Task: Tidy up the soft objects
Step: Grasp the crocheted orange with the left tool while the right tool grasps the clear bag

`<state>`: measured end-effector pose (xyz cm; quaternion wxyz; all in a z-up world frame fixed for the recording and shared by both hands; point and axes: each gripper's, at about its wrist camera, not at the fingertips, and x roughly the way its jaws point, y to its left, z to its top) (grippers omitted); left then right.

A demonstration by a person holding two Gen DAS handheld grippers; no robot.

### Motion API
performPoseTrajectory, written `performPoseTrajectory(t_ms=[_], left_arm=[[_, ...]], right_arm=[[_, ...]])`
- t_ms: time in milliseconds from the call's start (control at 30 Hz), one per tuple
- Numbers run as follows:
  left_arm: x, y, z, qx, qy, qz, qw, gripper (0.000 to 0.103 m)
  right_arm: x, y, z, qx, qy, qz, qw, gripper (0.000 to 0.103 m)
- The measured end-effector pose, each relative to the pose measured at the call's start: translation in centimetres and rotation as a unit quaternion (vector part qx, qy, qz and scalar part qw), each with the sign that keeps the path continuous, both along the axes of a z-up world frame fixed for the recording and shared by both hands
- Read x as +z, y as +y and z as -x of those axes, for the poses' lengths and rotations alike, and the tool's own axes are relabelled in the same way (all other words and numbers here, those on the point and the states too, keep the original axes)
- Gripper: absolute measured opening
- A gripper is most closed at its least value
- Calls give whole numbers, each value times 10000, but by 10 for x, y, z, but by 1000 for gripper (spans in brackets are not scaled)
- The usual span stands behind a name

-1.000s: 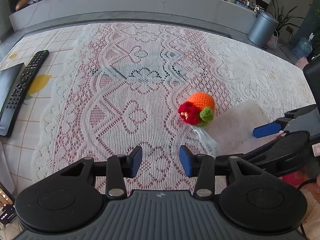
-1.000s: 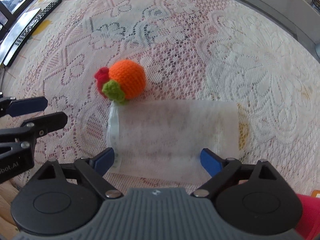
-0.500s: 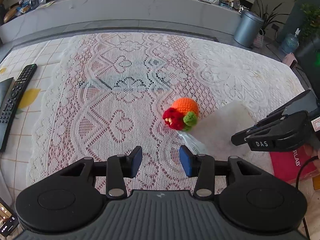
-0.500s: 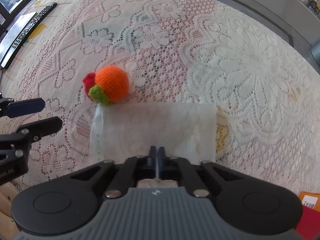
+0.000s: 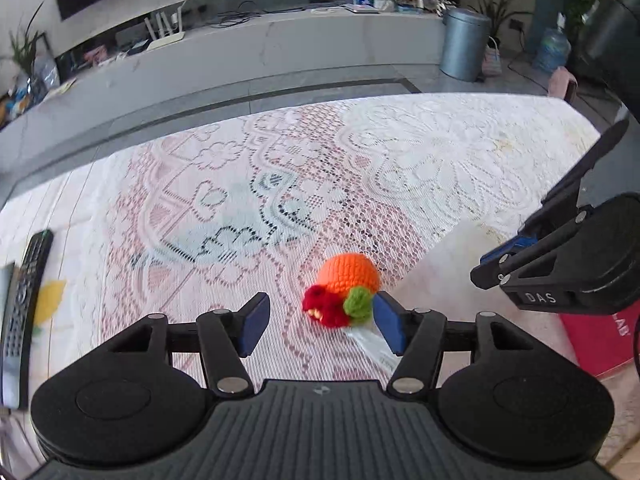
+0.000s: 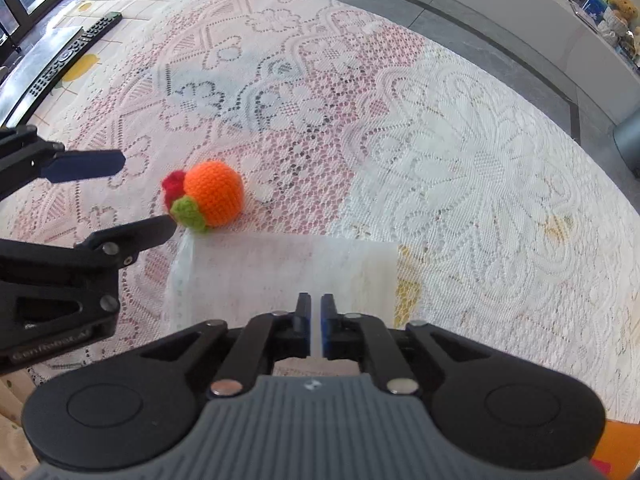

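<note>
With the right gripper (image 6: 315, 322) apparently pinching the near edge of the frosted zip bag (image 6: 280, 272), the left gripper (image 5: 320, 324), jaws opening around the crocheted orange toy (image 5: 344, 286) at the bag's mouth, risked nudging it away.

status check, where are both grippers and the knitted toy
Left gripper opening around orange crocheted ball toy, no contact. Right gripper pinching white translucent bag edge. Nothing in the way.
</note>
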<state>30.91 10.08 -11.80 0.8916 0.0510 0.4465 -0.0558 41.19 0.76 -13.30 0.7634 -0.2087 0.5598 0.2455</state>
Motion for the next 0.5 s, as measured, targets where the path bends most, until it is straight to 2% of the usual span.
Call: performPoseTrajectory(t_ms=[100, 233, 367, 500], left_arm=[[-7, -1, -6, -3, 22, 22, 10000, 70], [-13, -4, -12, -96, -41, 98, 9999, 71], [-20, -8, -19, -160, -77, 75, 9998, 71], [-27, -5, -25, -113, 40, 186, 9998, 71]], right_arm=[[-6, 0, -6, -95, 50, -2, 9999, 17], [-15, 2, -10, -149, 285, -16, 9995, 18], [-17, 5, -9, -65, 329, 46, 9994, 28], [-18, 3, -10, -85, 379, 56, 9992, 29]])
